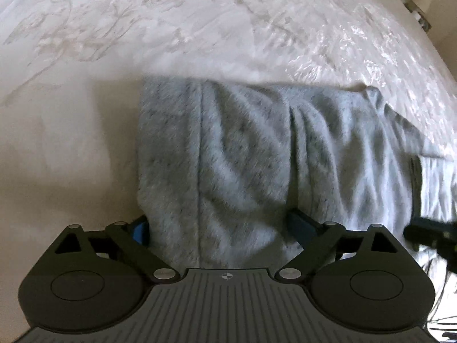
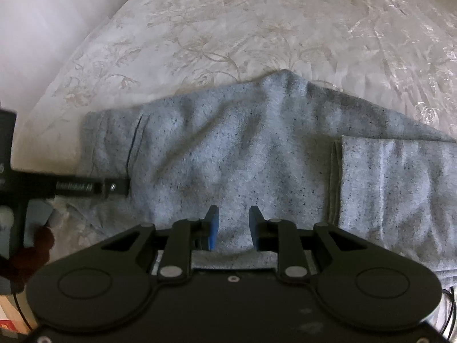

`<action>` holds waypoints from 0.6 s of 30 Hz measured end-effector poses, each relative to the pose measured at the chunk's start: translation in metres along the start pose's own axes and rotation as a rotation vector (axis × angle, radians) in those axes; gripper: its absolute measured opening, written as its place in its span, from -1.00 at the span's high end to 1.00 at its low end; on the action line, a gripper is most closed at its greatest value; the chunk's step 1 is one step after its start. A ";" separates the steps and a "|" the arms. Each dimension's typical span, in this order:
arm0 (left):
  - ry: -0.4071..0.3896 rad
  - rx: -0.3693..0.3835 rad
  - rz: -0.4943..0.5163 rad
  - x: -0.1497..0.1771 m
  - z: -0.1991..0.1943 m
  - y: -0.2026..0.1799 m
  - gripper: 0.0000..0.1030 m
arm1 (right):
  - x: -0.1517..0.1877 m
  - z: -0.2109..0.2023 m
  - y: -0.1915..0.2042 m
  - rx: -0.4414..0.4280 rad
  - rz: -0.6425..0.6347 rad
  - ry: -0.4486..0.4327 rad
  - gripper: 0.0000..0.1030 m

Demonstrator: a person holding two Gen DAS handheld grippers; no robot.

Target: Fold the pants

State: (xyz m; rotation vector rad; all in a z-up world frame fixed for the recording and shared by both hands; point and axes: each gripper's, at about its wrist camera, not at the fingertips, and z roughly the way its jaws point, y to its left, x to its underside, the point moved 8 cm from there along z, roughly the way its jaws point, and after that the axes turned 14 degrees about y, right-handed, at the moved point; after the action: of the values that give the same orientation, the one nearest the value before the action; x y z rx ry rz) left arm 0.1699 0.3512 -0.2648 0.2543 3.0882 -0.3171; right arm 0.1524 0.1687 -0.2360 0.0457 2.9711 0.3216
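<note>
On bed (image 2: 257, 28), grey pants (image 2: 228, 148) lie folded. Left tongs (image 1: 218, 225) gape wide, straddling cloth. Right tongs (image 2: 234, 223) narrowly parted, gripping nothing.

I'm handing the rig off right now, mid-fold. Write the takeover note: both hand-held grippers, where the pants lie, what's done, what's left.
Left hand-held gripper: jaws wide, straddling the left end of the pants, pads not pressing on the cloth.
Right hand-held gripper: jaws narrow but apart, low over the middle of the pants; whether the pads pinch any cloth cannot be told.
Pants: grey, lying crosswise on the white floral bedspread, rumpled, with a folded-over cuffed piece lying on top at the right.
Done: a first fold, judging by that layer.
Left: probably smooth the wrinkles, then fold again into a compact stack.
</note>
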 end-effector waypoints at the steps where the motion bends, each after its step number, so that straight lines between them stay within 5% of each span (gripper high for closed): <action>1: -0.008 0.001 0.000 -0.002 -0.002 -0.002 -0.64 | 0.002 -0.001 -0.001 0.003 0.001 0.002 0.51; 6: -0.044 0.003 0.018 -0.001 -0.014 -0.006 0.42 | 0.020 0.003 -0.007 0.023 0.010 0.030 0.51; 12: -0.069 0.021 -0.042 0.001 -0.032 -0.005 0.49 | 0.050 0.032 -0.010 0.070 -0.005 0.140 0.59; 18: -0.110 0.060 -0.038 0.004 -0.055 -0.025 0.56 | 0.051 0.052 -0.004 0.111 -0.075 0.156 0.59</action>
State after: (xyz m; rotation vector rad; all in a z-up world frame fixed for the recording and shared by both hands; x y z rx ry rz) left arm 0.1617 0.3392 -0.2061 0.1741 2.9815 -0.4106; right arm 0.1097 0.1782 -0.2944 -0.0817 3.1325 0.1571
